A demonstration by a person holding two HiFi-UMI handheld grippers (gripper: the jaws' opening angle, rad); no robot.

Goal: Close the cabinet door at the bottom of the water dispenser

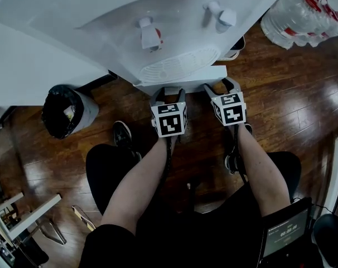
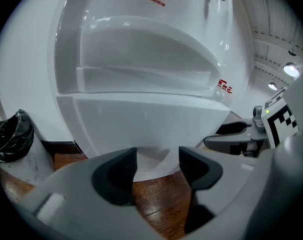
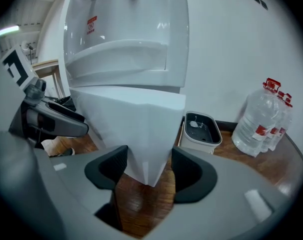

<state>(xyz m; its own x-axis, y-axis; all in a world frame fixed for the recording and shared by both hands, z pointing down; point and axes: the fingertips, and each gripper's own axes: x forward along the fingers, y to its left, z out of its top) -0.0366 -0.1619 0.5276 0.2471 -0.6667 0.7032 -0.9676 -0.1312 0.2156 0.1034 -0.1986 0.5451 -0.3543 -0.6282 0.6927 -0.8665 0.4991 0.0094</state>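
Observation:
A white water dispenser (image 1: 174, 32) with two taps stands in front of me on the wooden floor. Its lower cabinet door (image 1: 183, 76) is a white panel that juts out toward me. My left gripper (image 1: 168, 92) and right gripper (image 1: 221, 86) hang side by side just before the door's front edge. In the left gripper view the door (image 2: 151, 124) fills the middle and its lower corner shows between the open jaws of the left gripper (image 2: 158, 161). In the right gripper view the door's (image 3: 136, 129) corner reaches down between the right gripper's (image 3: 149, 166) spread pads, and I see no pad pressing on it.
A bin with a black bag (image 1: 66, 110) stands left of the dispenser. Large water bottles (image 1: 303, 15) lie at the back right, with a small white tub (image 3: 201, 129) next to the dispenser. The person's legs and shoes are below the grippers; a dark screen (image 1: 283, 233) sits at bottom right.

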